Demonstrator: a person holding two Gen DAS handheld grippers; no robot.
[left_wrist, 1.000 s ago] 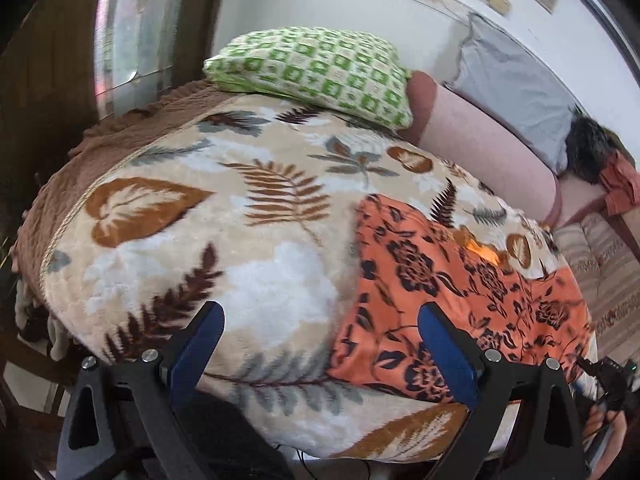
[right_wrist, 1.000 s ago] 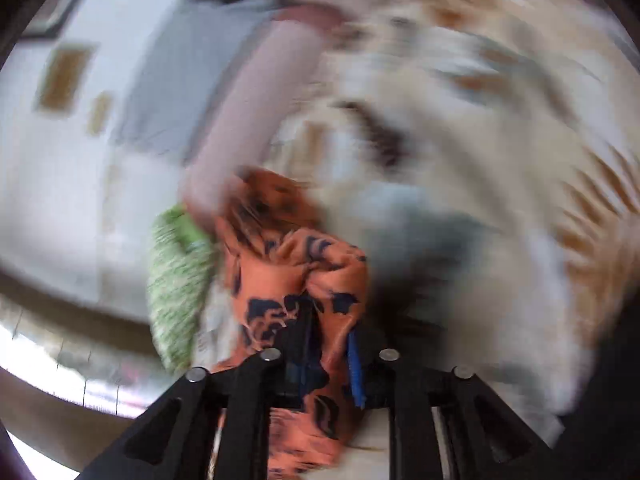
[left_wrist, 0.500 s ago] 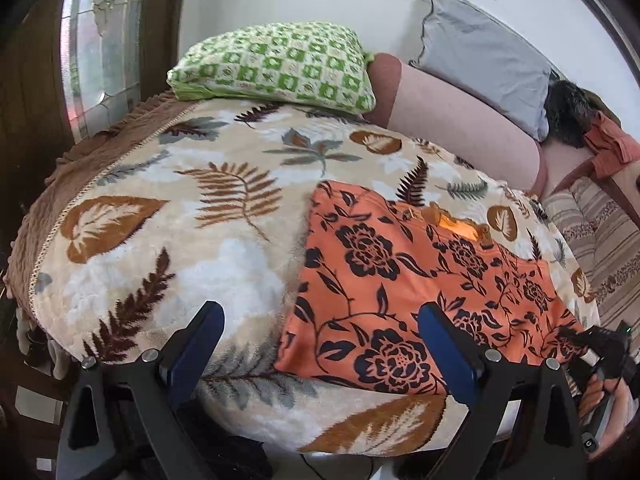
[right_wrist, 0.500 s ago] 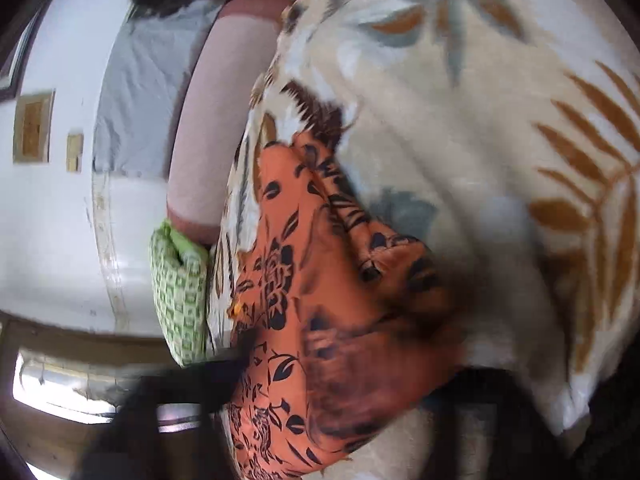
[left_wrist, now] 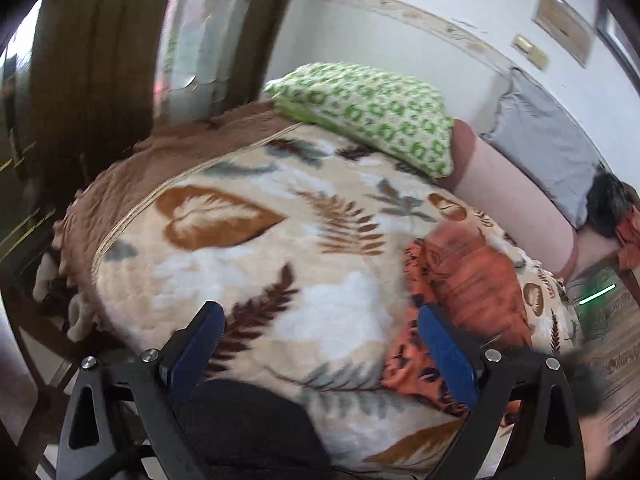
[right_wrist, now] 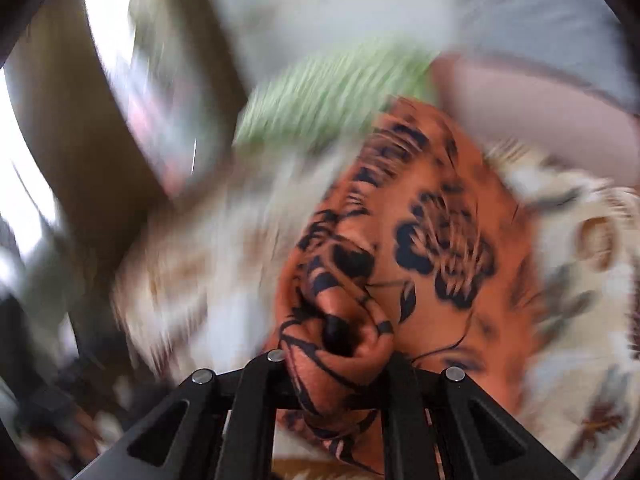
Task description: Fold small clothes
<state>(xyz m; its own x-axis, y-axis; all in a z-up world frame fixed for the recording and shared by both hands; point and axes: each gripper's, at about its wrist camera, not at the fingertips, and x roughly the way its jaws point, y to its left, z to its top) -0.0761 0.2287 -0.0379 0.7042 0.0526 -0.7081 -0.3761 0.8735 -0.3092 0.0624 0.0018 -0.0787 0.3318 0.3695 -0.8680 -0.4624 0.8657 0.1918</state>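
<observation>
grippers: two, the left gripper low in its own frame and the right gripper at the bottom of its own
orange floral garments: one, right of centre in the left wrist view
leaf-print blankets: one, filling the middle
green checked pillows: one, upper centre
grey cushions: one, upper right
pink bolsters: one, right side
wall plates: two, a small one and a larger one, upper right
</observation>
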